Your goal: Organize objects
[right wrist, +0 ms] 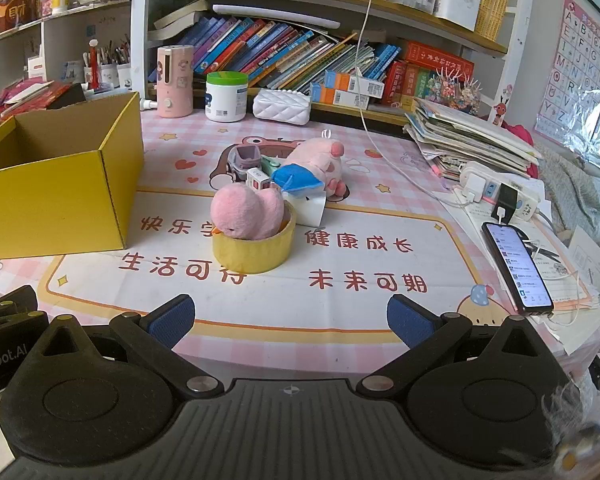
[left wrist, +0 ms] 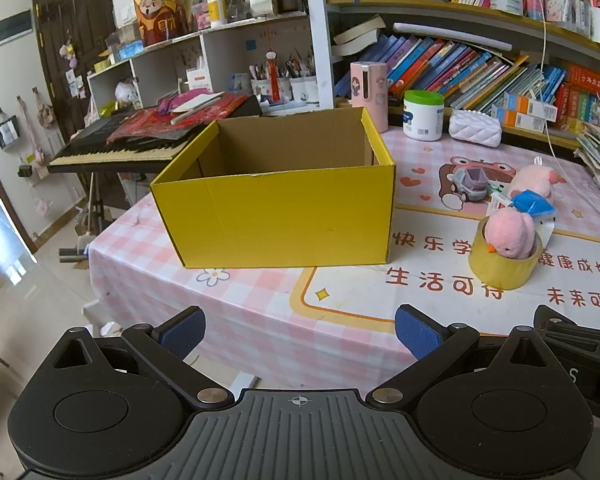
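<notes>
An open yellow cardboard box (left wrist: 276, 216) (right wrist: 56, 200) stands on the table's left part, and the part of its inside that shows holds nothing. To its right a pink plush chick (left wrist: 508, 236) (right wrist: 246, 216) sits inside a yellow tape roll (left wrist: 500, 268) (right wrist: 256, 254). Behind them lie a pink plush pig (right wrist: 320, 156) (left wrist: 534, 180), a blue item (right wrist: 296, 178), a grey toy car (left wrist: 470, 184) (right wrist: 242, 160) and a small white box (right wrist: 258, 178). My left gripper (left wrist: 300, 332) and right gripper (right wrist: 290, 320) hover open near the table's front edge, holding nothing.
A phone (right wrist: 516, 268) on a cable, a power strip (right wrist: 500, 192) and stacked papers (right wrist: 468, 136) fill the table's right side. At the back stand a pink bottle (right wrist: 175, 80), a white jar (right wrist: 226, 96) and a quilted pouch (right wrist: 282, 106) below bookshelves. A keyboard (left wrist: 116, 148) stands left.
</notes>
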### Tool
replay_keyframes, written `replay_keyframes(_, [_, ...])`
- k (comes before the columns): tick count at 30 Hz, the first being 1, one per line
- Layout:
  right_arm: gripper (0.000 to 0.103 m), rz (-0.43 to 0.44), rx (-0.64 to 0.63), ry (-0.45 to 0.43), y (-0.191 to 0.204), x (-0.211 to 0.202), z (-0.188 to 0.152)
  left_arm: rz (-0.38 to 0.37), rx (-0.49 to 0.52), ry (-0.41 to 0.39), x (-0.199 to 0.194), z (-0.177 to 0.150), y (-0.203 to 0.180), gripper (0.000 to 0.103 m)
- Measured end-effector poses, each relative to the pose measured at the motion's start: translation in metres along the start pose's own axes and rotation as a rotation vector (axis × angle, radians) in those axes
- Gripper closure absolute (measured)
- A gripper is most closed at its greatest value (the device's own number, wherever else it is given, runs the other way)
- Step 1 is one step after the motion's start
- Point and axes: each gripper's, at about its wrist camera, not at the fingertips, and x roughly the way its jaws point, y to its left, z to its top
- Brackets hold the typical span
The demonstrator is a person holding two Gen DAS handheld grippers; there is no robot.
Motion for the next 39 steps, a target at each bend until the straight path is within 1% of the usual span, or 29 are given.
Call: replay_keyframes(39, [0.0,0.014,0.007,0.005,-0.0001,-0.0015,-0.0017,0.0,0.005,-0.003,-0.0044,0.002,-0.003,0.001])
